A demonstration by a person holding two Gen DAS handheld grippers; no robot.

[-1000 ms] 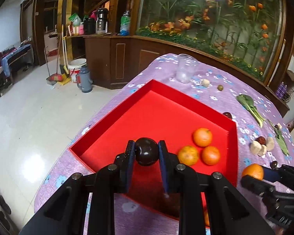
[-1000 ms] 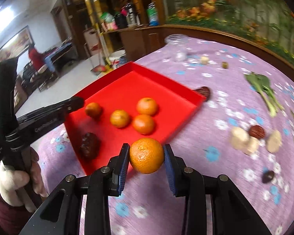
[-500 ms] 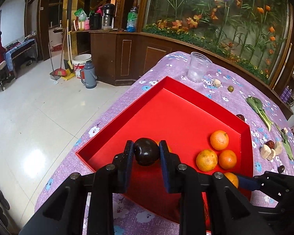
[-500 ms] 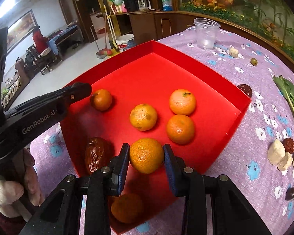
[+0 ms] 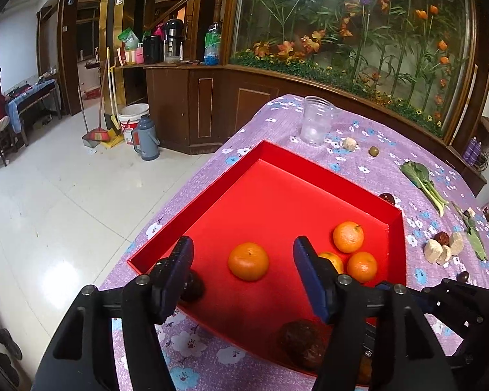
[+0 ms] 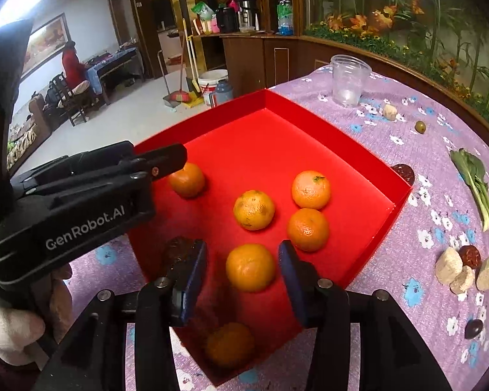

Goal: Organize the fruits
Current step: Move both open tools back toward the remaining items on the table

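Two tools, both released over the shallow red cardboard tray, jaws just opened.
Left tool: dark plum dropped; right tool: round orange mandarin freed. Next: withdraw, fetch remaining table fruit.

Clear plastic cup upright on purple floral-cloth table, 12 o'clock. Green leafy vegetable at 3 o'clock. Grey thermos jug on floor, 10 o'clock.

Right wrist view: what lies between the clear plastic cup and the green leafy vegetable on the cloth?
In the right wrist view, between the plastic cup and the leafy vegetable lie a pale chunk and a small olive-green fruit on the purple cloth.
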